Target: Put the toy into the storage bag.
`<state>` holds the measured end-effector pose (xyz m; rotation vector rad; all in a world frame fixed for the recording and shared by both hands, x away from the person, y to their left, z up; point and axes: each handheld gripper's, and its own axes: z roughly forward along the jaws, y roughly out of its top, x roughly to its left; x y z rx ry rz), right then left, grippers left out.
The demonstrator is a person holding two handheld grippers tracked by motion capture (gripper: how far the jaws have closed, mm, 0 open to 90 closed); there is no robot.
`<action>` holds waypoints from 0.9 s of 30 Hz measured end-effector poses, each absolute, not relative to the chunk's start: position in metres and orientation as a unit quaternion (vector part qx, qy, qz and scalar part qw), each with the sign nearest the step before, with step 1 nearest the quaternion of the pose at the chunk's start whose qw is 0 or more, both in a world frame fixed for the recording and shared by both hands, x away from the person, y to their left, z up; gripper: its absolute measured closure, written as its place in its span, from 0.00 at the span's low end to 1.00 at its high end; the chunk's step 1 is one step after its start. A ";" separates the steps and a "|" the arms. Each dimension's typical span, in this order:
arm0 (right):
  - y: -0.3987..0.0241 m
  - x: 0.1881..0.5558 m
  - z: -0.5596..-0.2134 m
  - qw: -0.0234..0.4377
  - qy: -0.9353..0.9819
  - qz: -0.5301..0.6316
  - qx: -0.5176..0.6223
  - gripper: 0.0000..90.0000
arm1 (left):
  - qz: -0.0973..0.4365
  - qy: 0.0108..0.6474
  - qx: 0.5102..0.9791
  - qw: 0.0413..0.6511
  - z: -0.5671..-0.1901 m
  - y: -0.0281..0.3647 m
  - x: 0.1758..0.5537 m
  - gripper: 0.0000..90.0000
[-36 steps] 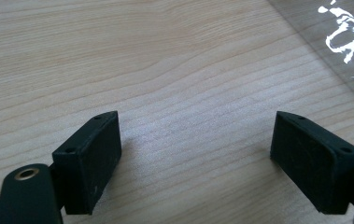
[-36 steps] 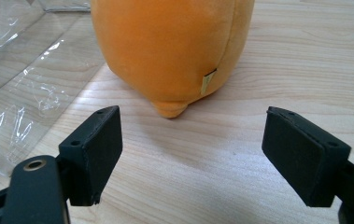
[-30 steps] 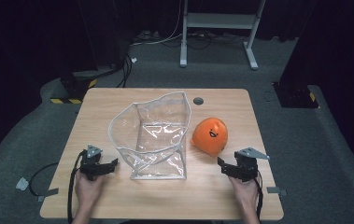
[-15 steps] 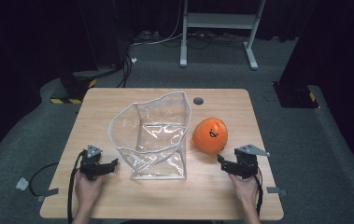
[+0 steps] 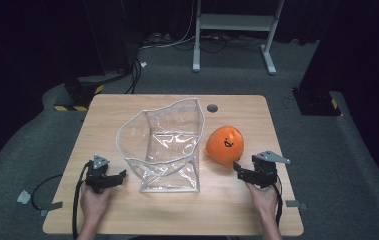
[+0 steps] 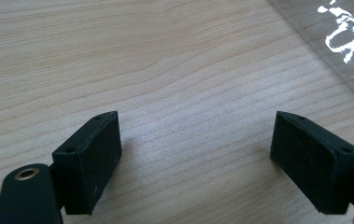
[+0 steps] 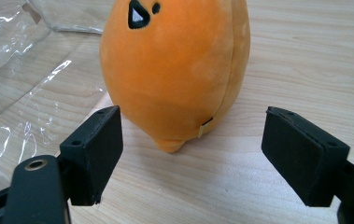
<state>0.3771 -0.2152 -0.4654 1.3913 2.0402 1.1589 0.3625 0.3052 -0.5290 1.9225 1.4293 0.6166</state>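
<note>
Soft orange plush toy [image 5: 224, 145] right of centre, beside the clear bag [image 5: 164, 147].
High view: both grippers low in frame. Left gripper [image 6: 193, 154]: jaws wide, empty. Right gripper [image 7: 191, 154]: wide, empty; I'd pinch the light, squashy toy's narrow lower end.

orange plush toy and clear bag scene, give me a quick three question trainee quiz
1. True or false: the right tool is shut on the orange plush toy.
2. Which lies nearer the left tool? A) clear bag B) orange plush toy
3. Fill in: both things rest on the wooden ____.

Key
1. False: its jaws stand open, with the toy just ahead of them.
2. A
3. table
</note>
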 end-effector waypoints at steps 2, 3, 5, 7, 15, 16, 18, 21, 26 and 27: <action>-0.215 0.379 -0.463 0.208 0.732 0.417 0.497 0.23 | 0.235 0.546 0.734 0.328 -0.529 0.305 0.362 0.18; -0.214 0.379 -0.462 0.208 0.732 0.417 0.497 0.23 | 0.236 0.546 0.734 0.328 -0.529 0.305 0.362 0.18; -0.214 0.381 -0.461 0.210 0.734 0.416 0.494 0.23 | 0.236 0.546 0.734 0.328 -0.529 0.305 0.362 0.18; -0.213 0.381 -0.460 0.210 0.733 0.415 0.496 0.23 | 0.236 0.546 0.735 0.328 -0.529 0.305 0.362 0.18; -0.212 0.389 -0.453 0.214 0.735 0.417 0.490 0.23 | 0.236 0.546 0.734 0.328 -0.529 0.305 0.362 0.18; -0.212 0.389 -0.452 0.213 0.735 0.417 0.491 0.23 | 0.236 0.546 0.734 0.328 -0.529 0.305 0.362 0.18; -0.212 0.391 -0.451 0.212 0.735 0.418 0.490 0.23 | 0.236 0.546 0.734 0.327 -0.529 0.305 0.362 0.18; -0.211 0.394 -0.449 0.211 0.735 0.420 0.490 0.23 | 0.236 0.546 0.734 0.327 -0.529 0.305 0.362 0.18; -0.210 0.399 -0.446 0.208 0.734 0.424 0.488 0.23 | 0.236 0.546 0.734 0.327 -0.529 0.305 0.362 0.18; -0.210 0.400 -0.446 0.207 0.734 0.424 0.488 0.23 | 0.236 0.546 0.734 0.327 -0.529 0.305 0.362 0.18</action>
